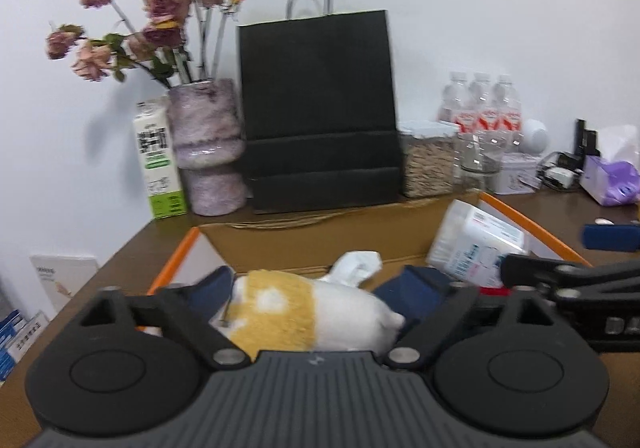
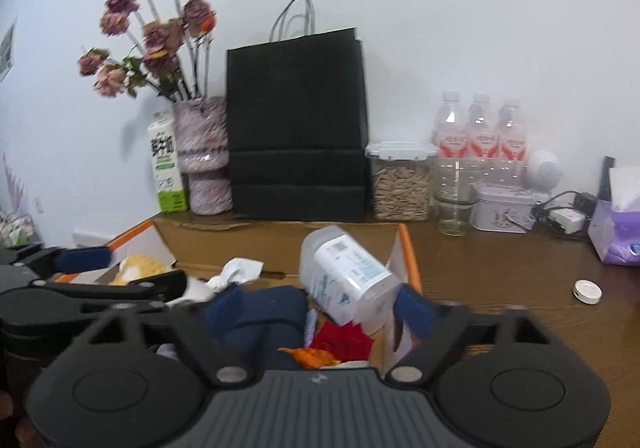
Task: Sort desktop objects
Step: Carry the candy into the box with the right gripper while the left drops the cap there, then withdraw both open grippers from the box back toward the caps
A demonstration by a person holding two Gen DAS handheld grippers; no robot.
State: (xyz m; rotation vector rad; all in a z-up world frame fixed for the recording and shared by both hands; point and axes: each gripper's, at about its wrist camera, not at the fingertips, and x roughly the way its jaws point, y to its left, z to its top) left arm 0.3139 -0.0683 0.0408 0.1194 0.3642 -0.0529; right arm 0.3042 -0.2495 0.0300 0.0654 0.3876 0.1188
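Inside the orange-edged cardboard box on the table: plush toy lying loose between the wide-open left hand-held gripper, not gripped. Right hand-held gripper spread open too, over a navy pouch, clear white-labelled bottle tipped just right. Black paper bag standing far behind.
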